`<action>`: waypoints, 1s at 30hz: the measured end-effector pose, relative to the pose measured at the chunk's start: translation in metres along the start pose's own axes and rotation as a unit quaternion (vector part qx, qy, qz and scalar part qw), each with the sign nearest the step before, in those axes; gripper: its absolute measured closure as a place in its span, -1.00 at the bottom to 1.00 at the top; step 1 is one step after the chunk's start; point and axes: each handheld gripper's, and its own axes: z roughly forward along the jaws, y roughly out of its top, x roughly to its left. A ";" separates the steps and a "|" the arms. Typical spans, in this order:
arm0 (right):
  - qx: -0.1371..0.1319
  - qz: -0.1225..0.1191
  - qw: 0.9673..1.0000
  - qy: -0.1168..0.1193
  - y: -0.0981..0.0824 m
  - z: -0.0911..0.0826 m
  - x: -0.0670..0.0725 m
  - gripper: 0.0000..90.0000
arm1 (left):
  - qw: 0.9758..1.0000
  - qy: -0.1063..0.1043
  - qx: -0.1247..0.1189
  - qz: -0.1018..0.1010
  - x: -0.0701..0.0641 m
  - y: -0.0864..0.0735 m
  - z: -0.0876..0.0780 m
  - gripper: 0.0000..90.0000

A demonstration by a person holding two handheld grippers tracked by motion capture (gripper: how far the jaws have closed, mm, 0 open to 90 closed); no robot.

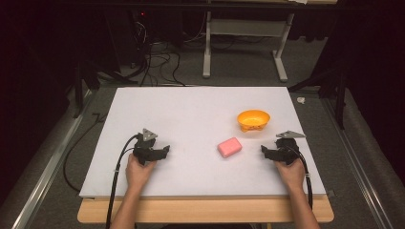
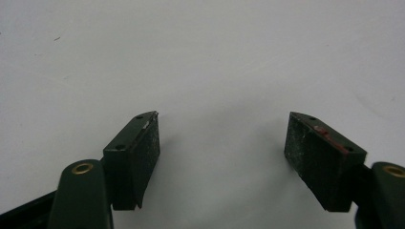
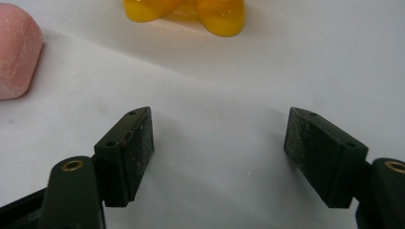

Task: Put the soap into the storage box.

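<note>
We look down on a white board [image 1: 191, 119] that covers most of a wooden table [image 1: 205, 210], whose bare edge shows along the near side. On the board's right half stands an orange bowl [image 1: 253, 118] on short feet; from above we can make out nothing inside it, though its far inner wall is partly in shadow. In the right gripper view the bowl [image 3: 191, 12] is cut off by the top edge, so that we see just its feet and underside.

Just in front of the bowl and slightly to its left lies a pink soap-like block [image 1: 229, 147], flat on the board and apart from the bowl. In the right gripper view the block [image 3: 16, 57] is cut by the left edge.

Our left gripper [image 1: 164, 151] rests on the board's left half, well apart from both things; its jaws stand apart with bare board between them [image 2: 222, 143]. Our right gripper [image 1: 265, 151] sits near the right edge, its tip pointing toward the block, not touching it; its jaws [image 3: 219, 145] are likewise spread, with nothing between them.

Beyond the board, the floor cables and a table frame are dim and hard to read.
</note>
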 end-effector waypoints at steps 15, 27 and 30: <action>0.000 0.001 1.000 0.001 0.000 0.000 0.000 -0.42 | 1.000 0.000 0.000 -0.001 0.000 0.000 0.000 -0.37; -0.002 0.014 1.000 0.007 0.000 -0.001 -0.003 -0.40 | 1.000 0.000 -0.001 -0.001 0.000 0.000 0.000 -0.38; 0.003 0.004 1.000 0.003 0.001 0.000 -0.001 -0.44 | 1.000 0.000 -0.001 -0.001 0.000 0.000 0.000 -0.37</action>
